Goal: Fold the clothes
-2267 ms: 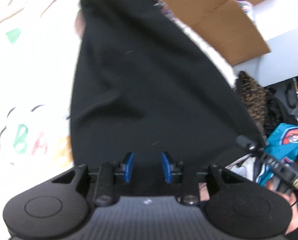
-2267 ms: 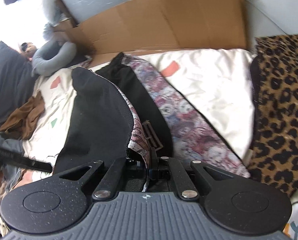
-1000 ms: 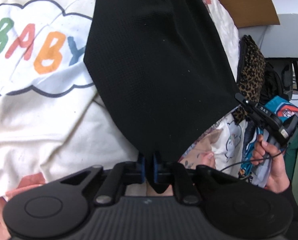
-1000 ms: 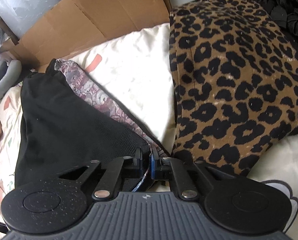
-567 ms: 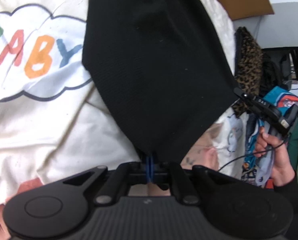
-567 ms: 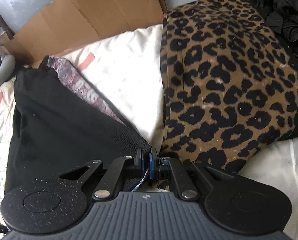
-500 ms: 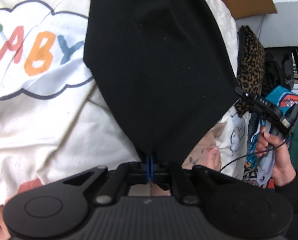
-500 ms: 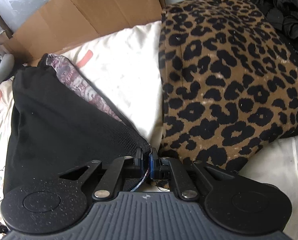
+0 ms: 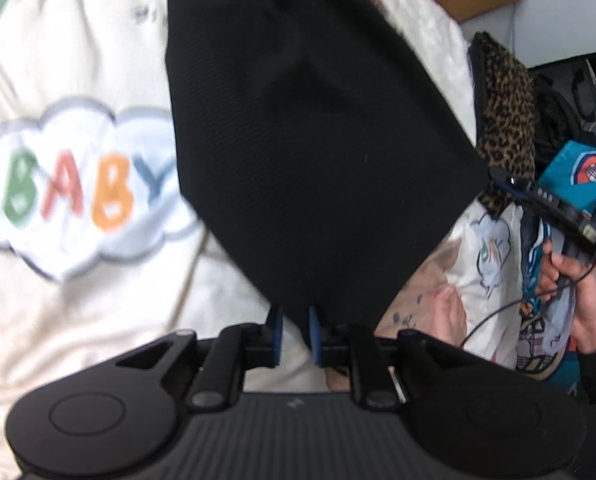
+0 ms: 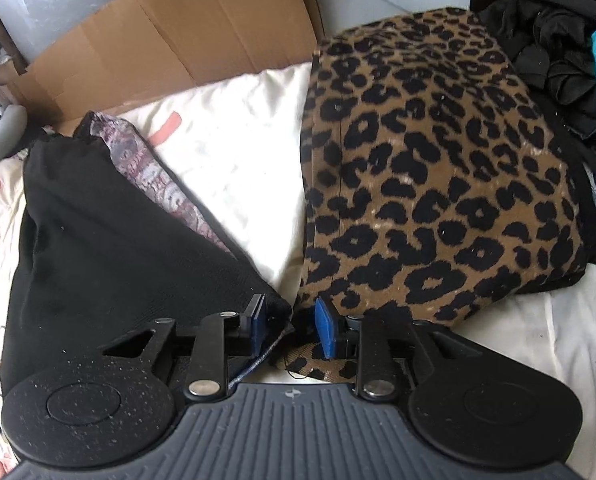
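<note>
Bed cover: cream, open room left of black garment | right side crowded: leopard-print cloth just beside, cardboard at far edge | writing: "BABY" | garment: long axis runs away | left gripper: jaws just parted, narrow, corner between | right gripper: jaws just opened, corner loose between.

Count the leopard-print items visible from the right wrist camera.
1. The leopard-print garment lies folded on the white bedding, right of the black garment, its near edge just beyond the right gripper. Others could be hidden in the dark pile behind it.
</note>
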Tool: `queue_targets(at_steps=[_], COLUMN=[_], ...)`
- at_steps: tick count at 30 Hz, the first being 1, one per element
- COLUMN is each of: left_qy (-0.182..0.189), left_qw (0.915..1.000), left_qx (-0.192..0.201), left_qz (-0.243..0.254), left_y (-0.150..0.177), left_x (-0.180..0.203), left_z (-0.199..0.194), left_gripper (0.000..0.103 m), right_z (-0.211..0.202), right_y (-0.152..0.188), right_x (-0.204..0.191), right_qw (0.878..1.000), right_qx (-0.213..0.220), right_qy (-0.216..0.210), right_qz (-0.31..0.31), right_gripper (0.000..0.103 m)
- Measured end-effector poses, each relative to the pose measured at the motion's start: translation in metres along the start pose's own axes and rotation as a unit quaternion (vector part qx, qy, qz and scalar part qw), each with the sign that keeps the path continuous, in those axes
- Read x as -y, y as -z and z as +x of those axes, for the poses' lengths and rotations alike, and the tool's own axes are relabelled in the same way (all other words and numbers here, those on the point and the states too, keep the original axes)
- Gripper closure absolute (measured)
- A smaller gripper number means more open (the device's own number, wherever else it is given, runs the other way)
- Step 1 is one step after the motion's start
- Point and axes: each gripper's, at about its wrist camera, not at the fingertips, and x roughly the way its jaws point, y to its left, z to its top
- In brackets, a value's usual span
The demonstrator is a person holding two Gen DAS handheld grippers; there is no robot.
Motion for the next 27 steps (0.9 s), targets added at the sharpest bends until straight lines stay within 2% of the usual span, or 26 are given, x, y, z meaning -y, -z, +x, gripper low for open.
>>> queue_targets(at_steps=[8, 12, 16, 21, 27], left_qy=[-0.042, -0.063, -0.083, -0.096, -0.116], left_qw=[0.9973, 0.9939, 0.9892, 0.9844, 0.9794], left_qx=[0.055, 0.088, 0.116, 0.142, 0.164], left_qz=[0.024, 0.025, 0.032, 0.037, 0.024], left_y=[-0.056, -0.091, -0.129, -0.176, -0.218], left_x=[0.015, 0.026, 0.043, 0.062, 0.072], left_z=[-0.032, -0.048, -0.061, -0.068, -0.066], left_gripper=[0.089, 0.089, 0.089, 0.088, 0.084], right_z=[-0.007, -0.012, -0.012, -0.009, 0.003], right_y=[-0.008, -0.013, -0.017, -0.02, -0.026], right_x=[-0.005, -0.01, -0.012, -0.016, -0.023], right_qw=[0.999, 0.999, 0.998, 0.997, 0.996], right_qx=[0.019, 0.032, 0.044, 0.051, 0.045], right_qy=[-0.026, -0.038, -0.051, -0.065, -0.077], right_qz=[-0.005, -0.015, 0.001, 0.01, 0.014], right_gripper=[0.072, 0.072, 0.072, 0.072, 0.072])
